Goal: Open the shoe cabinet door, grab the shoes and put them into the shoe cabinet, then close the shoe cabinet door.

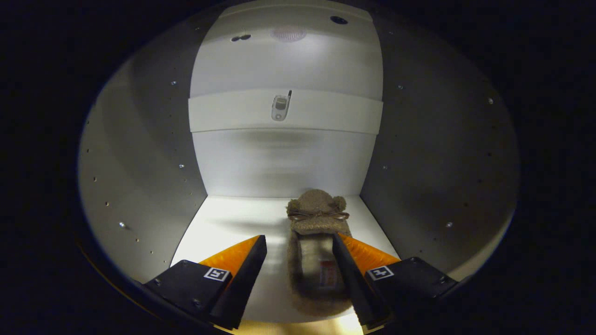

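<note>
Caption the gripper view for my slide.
Open fingers straddle a fuzzy brown slipper lying on the white shoe cabinet floor.

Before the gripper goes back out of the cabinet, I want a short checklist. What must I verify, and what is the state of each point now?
1. Slipper rests on the cabinet floor, toe toward the back wall: ok.
2. Gripper is open: ok, its fingers stand apart.
3. Both fingers are free of the slipper: cannot tell; the right one overlaps its edge, the left one is apart.
4. Slipper lies fully inside the cabinet: cannot tell, its heel is near the front edge.
5. Second shoe inside: not ok, just one slipper is seen.
6. Door can close freely: cannot tell.
</note>
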`<move>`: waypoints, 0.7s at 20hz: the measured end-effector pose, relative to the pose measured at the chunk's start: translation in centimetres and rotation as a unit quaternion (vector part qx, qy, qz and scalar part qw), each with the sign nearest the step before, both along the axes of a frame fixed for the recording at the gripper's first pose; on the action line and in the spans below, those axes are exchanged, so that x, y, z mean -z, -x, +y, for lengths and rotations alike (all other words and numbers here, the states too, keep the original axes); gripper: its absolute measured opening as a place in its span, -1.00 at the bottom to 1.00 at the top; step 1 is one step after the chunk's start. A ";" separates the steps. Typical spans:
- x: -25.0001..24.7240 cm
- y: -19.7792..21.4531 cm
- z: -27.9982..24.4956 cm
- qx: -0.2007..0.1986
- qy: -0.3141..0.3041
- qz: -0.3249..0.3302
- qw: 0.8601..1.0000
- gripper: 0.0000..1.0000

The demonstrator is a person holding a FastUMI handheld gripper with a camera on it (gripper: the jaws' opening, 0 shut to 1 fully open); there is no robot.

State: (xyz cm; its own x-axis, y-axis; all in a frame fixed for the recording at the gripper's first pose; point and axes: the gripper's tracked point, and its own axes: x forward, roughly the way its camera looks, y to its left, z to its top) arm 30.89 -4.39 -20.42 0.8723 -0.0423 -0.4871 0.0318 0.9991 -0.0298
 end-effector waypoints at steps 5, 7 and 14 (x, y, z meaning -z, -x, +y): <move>-4.7 4.5 0.0 0.004 -0.007 -0.050 0.999 0.96; -6.3 7.0 -0.5 0.011 0.001 -0.065 0.998 0.96; -12.8 18.1 -1.4 0.030 0.002 -0.140 0.990 0.96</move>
